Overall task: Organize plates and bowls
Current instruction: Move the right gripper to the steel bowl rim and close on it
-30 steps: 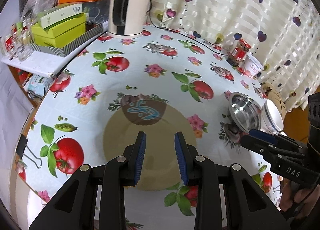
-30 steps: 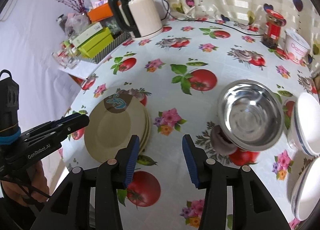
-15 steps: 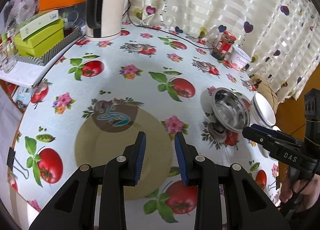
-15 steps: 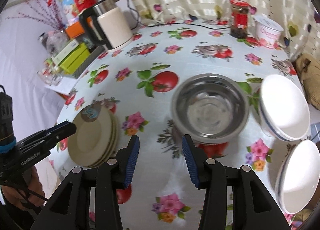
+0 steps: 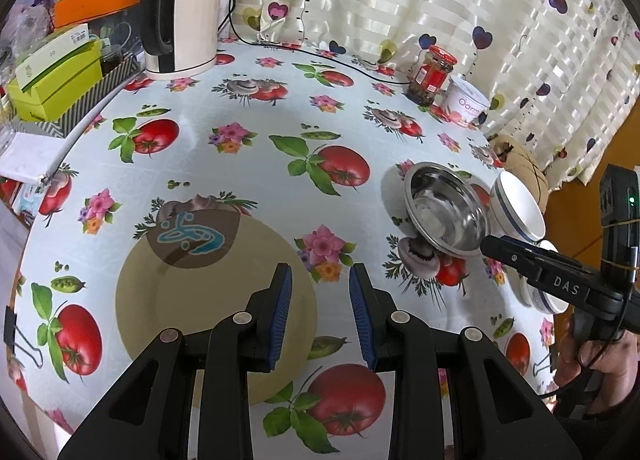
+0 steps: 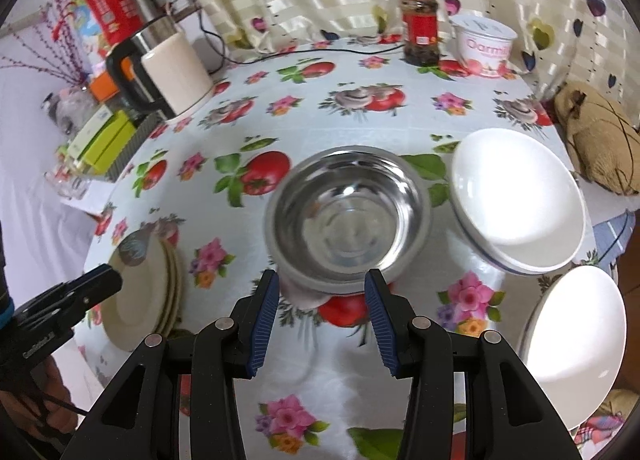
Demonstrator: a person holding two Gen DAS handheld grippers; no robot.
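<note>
Readable text: "DAS" in white on the right tongs [image 5: 496, 248] body as seen from the left wrist; "GenRobot.AI", only partly legible, on the left tongs [image 6: 108, 280] body from the right wrist; "Oarmi…" in pink on the white tub [image 6: 486, 46], cut off by the curve. The red jar label [image 6: 421, 26] is too small to read.

Materials: the desk [image 5: 240, 108] carries a glossy oilcloth printed with tomatoes, flowers and mushrooms. The plate stack [image 5: 192, 284] is matte beige, round, with a brown patch and a teal squiggle on the far rim; from the right wrist we see several plates in it. The steel bowl [image 6: 348, 216] is polished and round. Two white bowls [image 6: 516, 200] with a blue rim stripe sit nested and tilted just right of the steel bowl; another white bowl [image 6: 576, 340] is further right and nearer us. A cream kettle with a black handle [image 5: 182, 8] stands far ahead-left.

Left tongs [image 5: 320, 316]: blue ribbed pads partly open, holding nothing, hovering over the near-right part of the plate stack. No contact that we can see.

Right tongs [image 6: 320, 312]: partly open, empty, pads apart. Steel bowl directly ahead, its near rim between the pad tips in view; contact unclear.
</note>
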